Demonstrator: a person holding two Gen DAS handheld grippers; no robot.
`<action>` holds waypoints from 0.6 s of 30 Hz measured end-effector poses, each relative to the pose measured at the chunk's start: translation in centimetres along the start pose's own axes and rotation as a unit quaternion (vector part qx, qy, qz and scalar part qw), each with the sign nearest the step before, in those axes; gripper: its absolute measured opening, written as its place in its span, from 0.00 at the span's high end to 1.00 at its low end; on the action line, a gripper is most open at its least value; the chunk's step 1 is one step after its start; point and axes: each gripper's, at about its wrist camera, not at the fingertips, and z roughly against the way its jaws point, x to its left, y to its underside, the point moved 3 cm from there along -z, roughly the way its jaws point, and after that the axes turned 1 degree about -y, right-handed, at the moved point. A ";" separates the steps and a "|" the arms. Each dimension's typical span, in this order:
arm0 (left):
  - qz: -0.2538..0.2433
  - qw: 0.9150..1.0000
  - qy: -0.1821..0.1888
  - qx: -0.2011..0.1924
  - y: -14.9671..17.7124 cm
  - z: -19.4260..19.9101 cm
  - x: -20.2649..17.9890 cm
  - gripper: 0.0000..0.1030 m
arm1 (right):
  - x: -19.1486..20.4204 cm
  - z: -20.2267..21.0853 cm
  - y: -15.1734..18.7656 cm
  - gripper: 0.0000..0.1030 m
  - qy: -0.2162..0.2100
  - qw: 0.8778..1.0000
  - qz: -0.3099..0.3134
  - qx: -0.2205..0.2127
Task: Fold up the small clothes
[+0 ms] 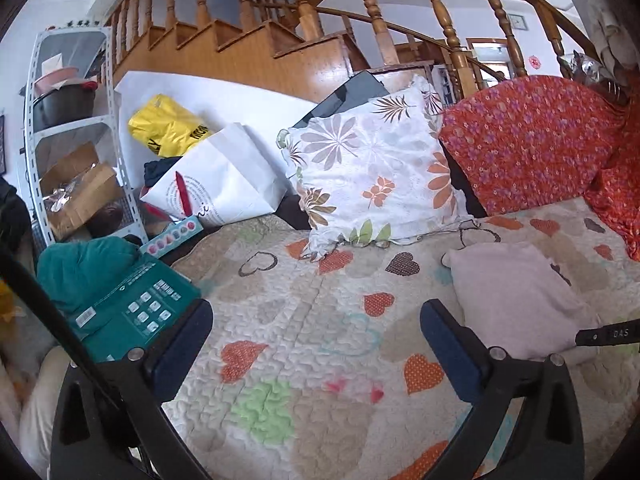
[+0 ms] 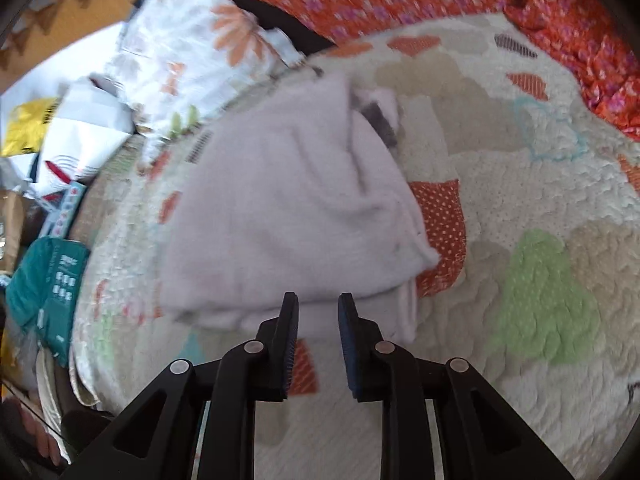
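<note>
A pale pink fleecy garment (image 2: 288,208) lies folded into a thick pad on the heart-patterned quilt (image 2: 520,200). It also shows in the left wrist view (image 1: 516,296) at the right. My right gripper (image 2: 318,308) hovers just at the garment's near edge, jaws a narrow gap apart with nothing between them. The right wrist view is blurred. My left gripper (image 1: 316,316) is wide open and empty above bare quilt (image 1: 304,344), left of the garment. A black part of the right gripper (image 1: 608,336) shows at the right edge.
A floral pillow (image 1: 372,168) and a red flowered cover (image 1: 532,140) stand at the back. A white paper bag (image 1: 224,180), a yellow bag (image 1: 168,124), a teal box (image 1: 136,304) and a metal shelf (image 1: 72,136) crowd the left. A wooden staircase rises behind.
</note>
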 end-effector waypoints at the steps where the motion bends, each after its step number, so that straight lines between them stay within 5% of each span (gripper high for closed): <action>1: 0.006 1.000 0.007 0.003 -0.1 0.2 0.2 0.00 | 0.3 0.6 0.2 0.71 -0.001 1.000 0.004 -0.011; 7: 0.022 0.995 0.084 0.047 0.6 0.9 -1.1 0.00 | 1.4 2.5 1.7 0.64 0.011 0.999 0.022 -0.044; 18: -0.029 0.987 0.097 0.124 4.6 -1.3 -4.9 0.00 | 1.0 0.9 2.4 0.59 0.033 0.999 0.026 -0.027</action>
